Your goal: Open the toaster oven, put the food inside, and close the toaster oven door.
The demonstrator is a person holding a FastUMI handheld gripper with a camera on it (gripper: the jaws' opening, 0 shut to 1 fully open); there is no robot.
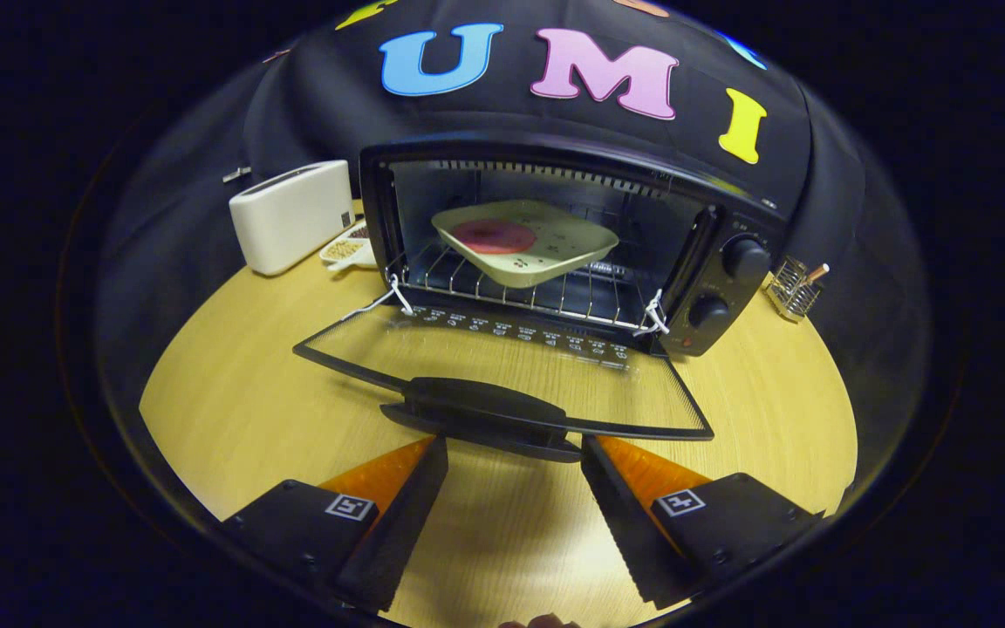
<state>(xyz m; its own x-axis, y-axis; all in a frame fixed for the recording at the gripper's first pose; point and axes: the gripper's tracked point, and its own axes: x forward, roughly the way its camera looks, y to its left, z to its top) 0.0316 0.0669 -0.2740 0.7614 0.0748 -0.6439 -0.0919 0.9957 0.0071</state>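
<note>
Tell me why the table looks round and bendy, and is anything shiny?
In the gripper view the fisheye lens curves the wooden table and the toaster oven; the open glass door shows faint glare; the open gripper casts soft shadows just short of the door handle.

A black toaster oven (572,235) stands at the tabletop's far edge, its glass door (502,371) folded down flat. Inside, a tilted cream plate (527,240) carrying a pink doughnut (494,235) rests on the wire rack (546,292).

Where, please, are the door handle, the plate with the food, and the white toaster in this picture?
door handle (485,408): gripper view, middle of the bar, just ahead of the open fingers.
plate (555,240): gripper view, bare right part.
white toaster (291,214): gripper view, front face.
</note>
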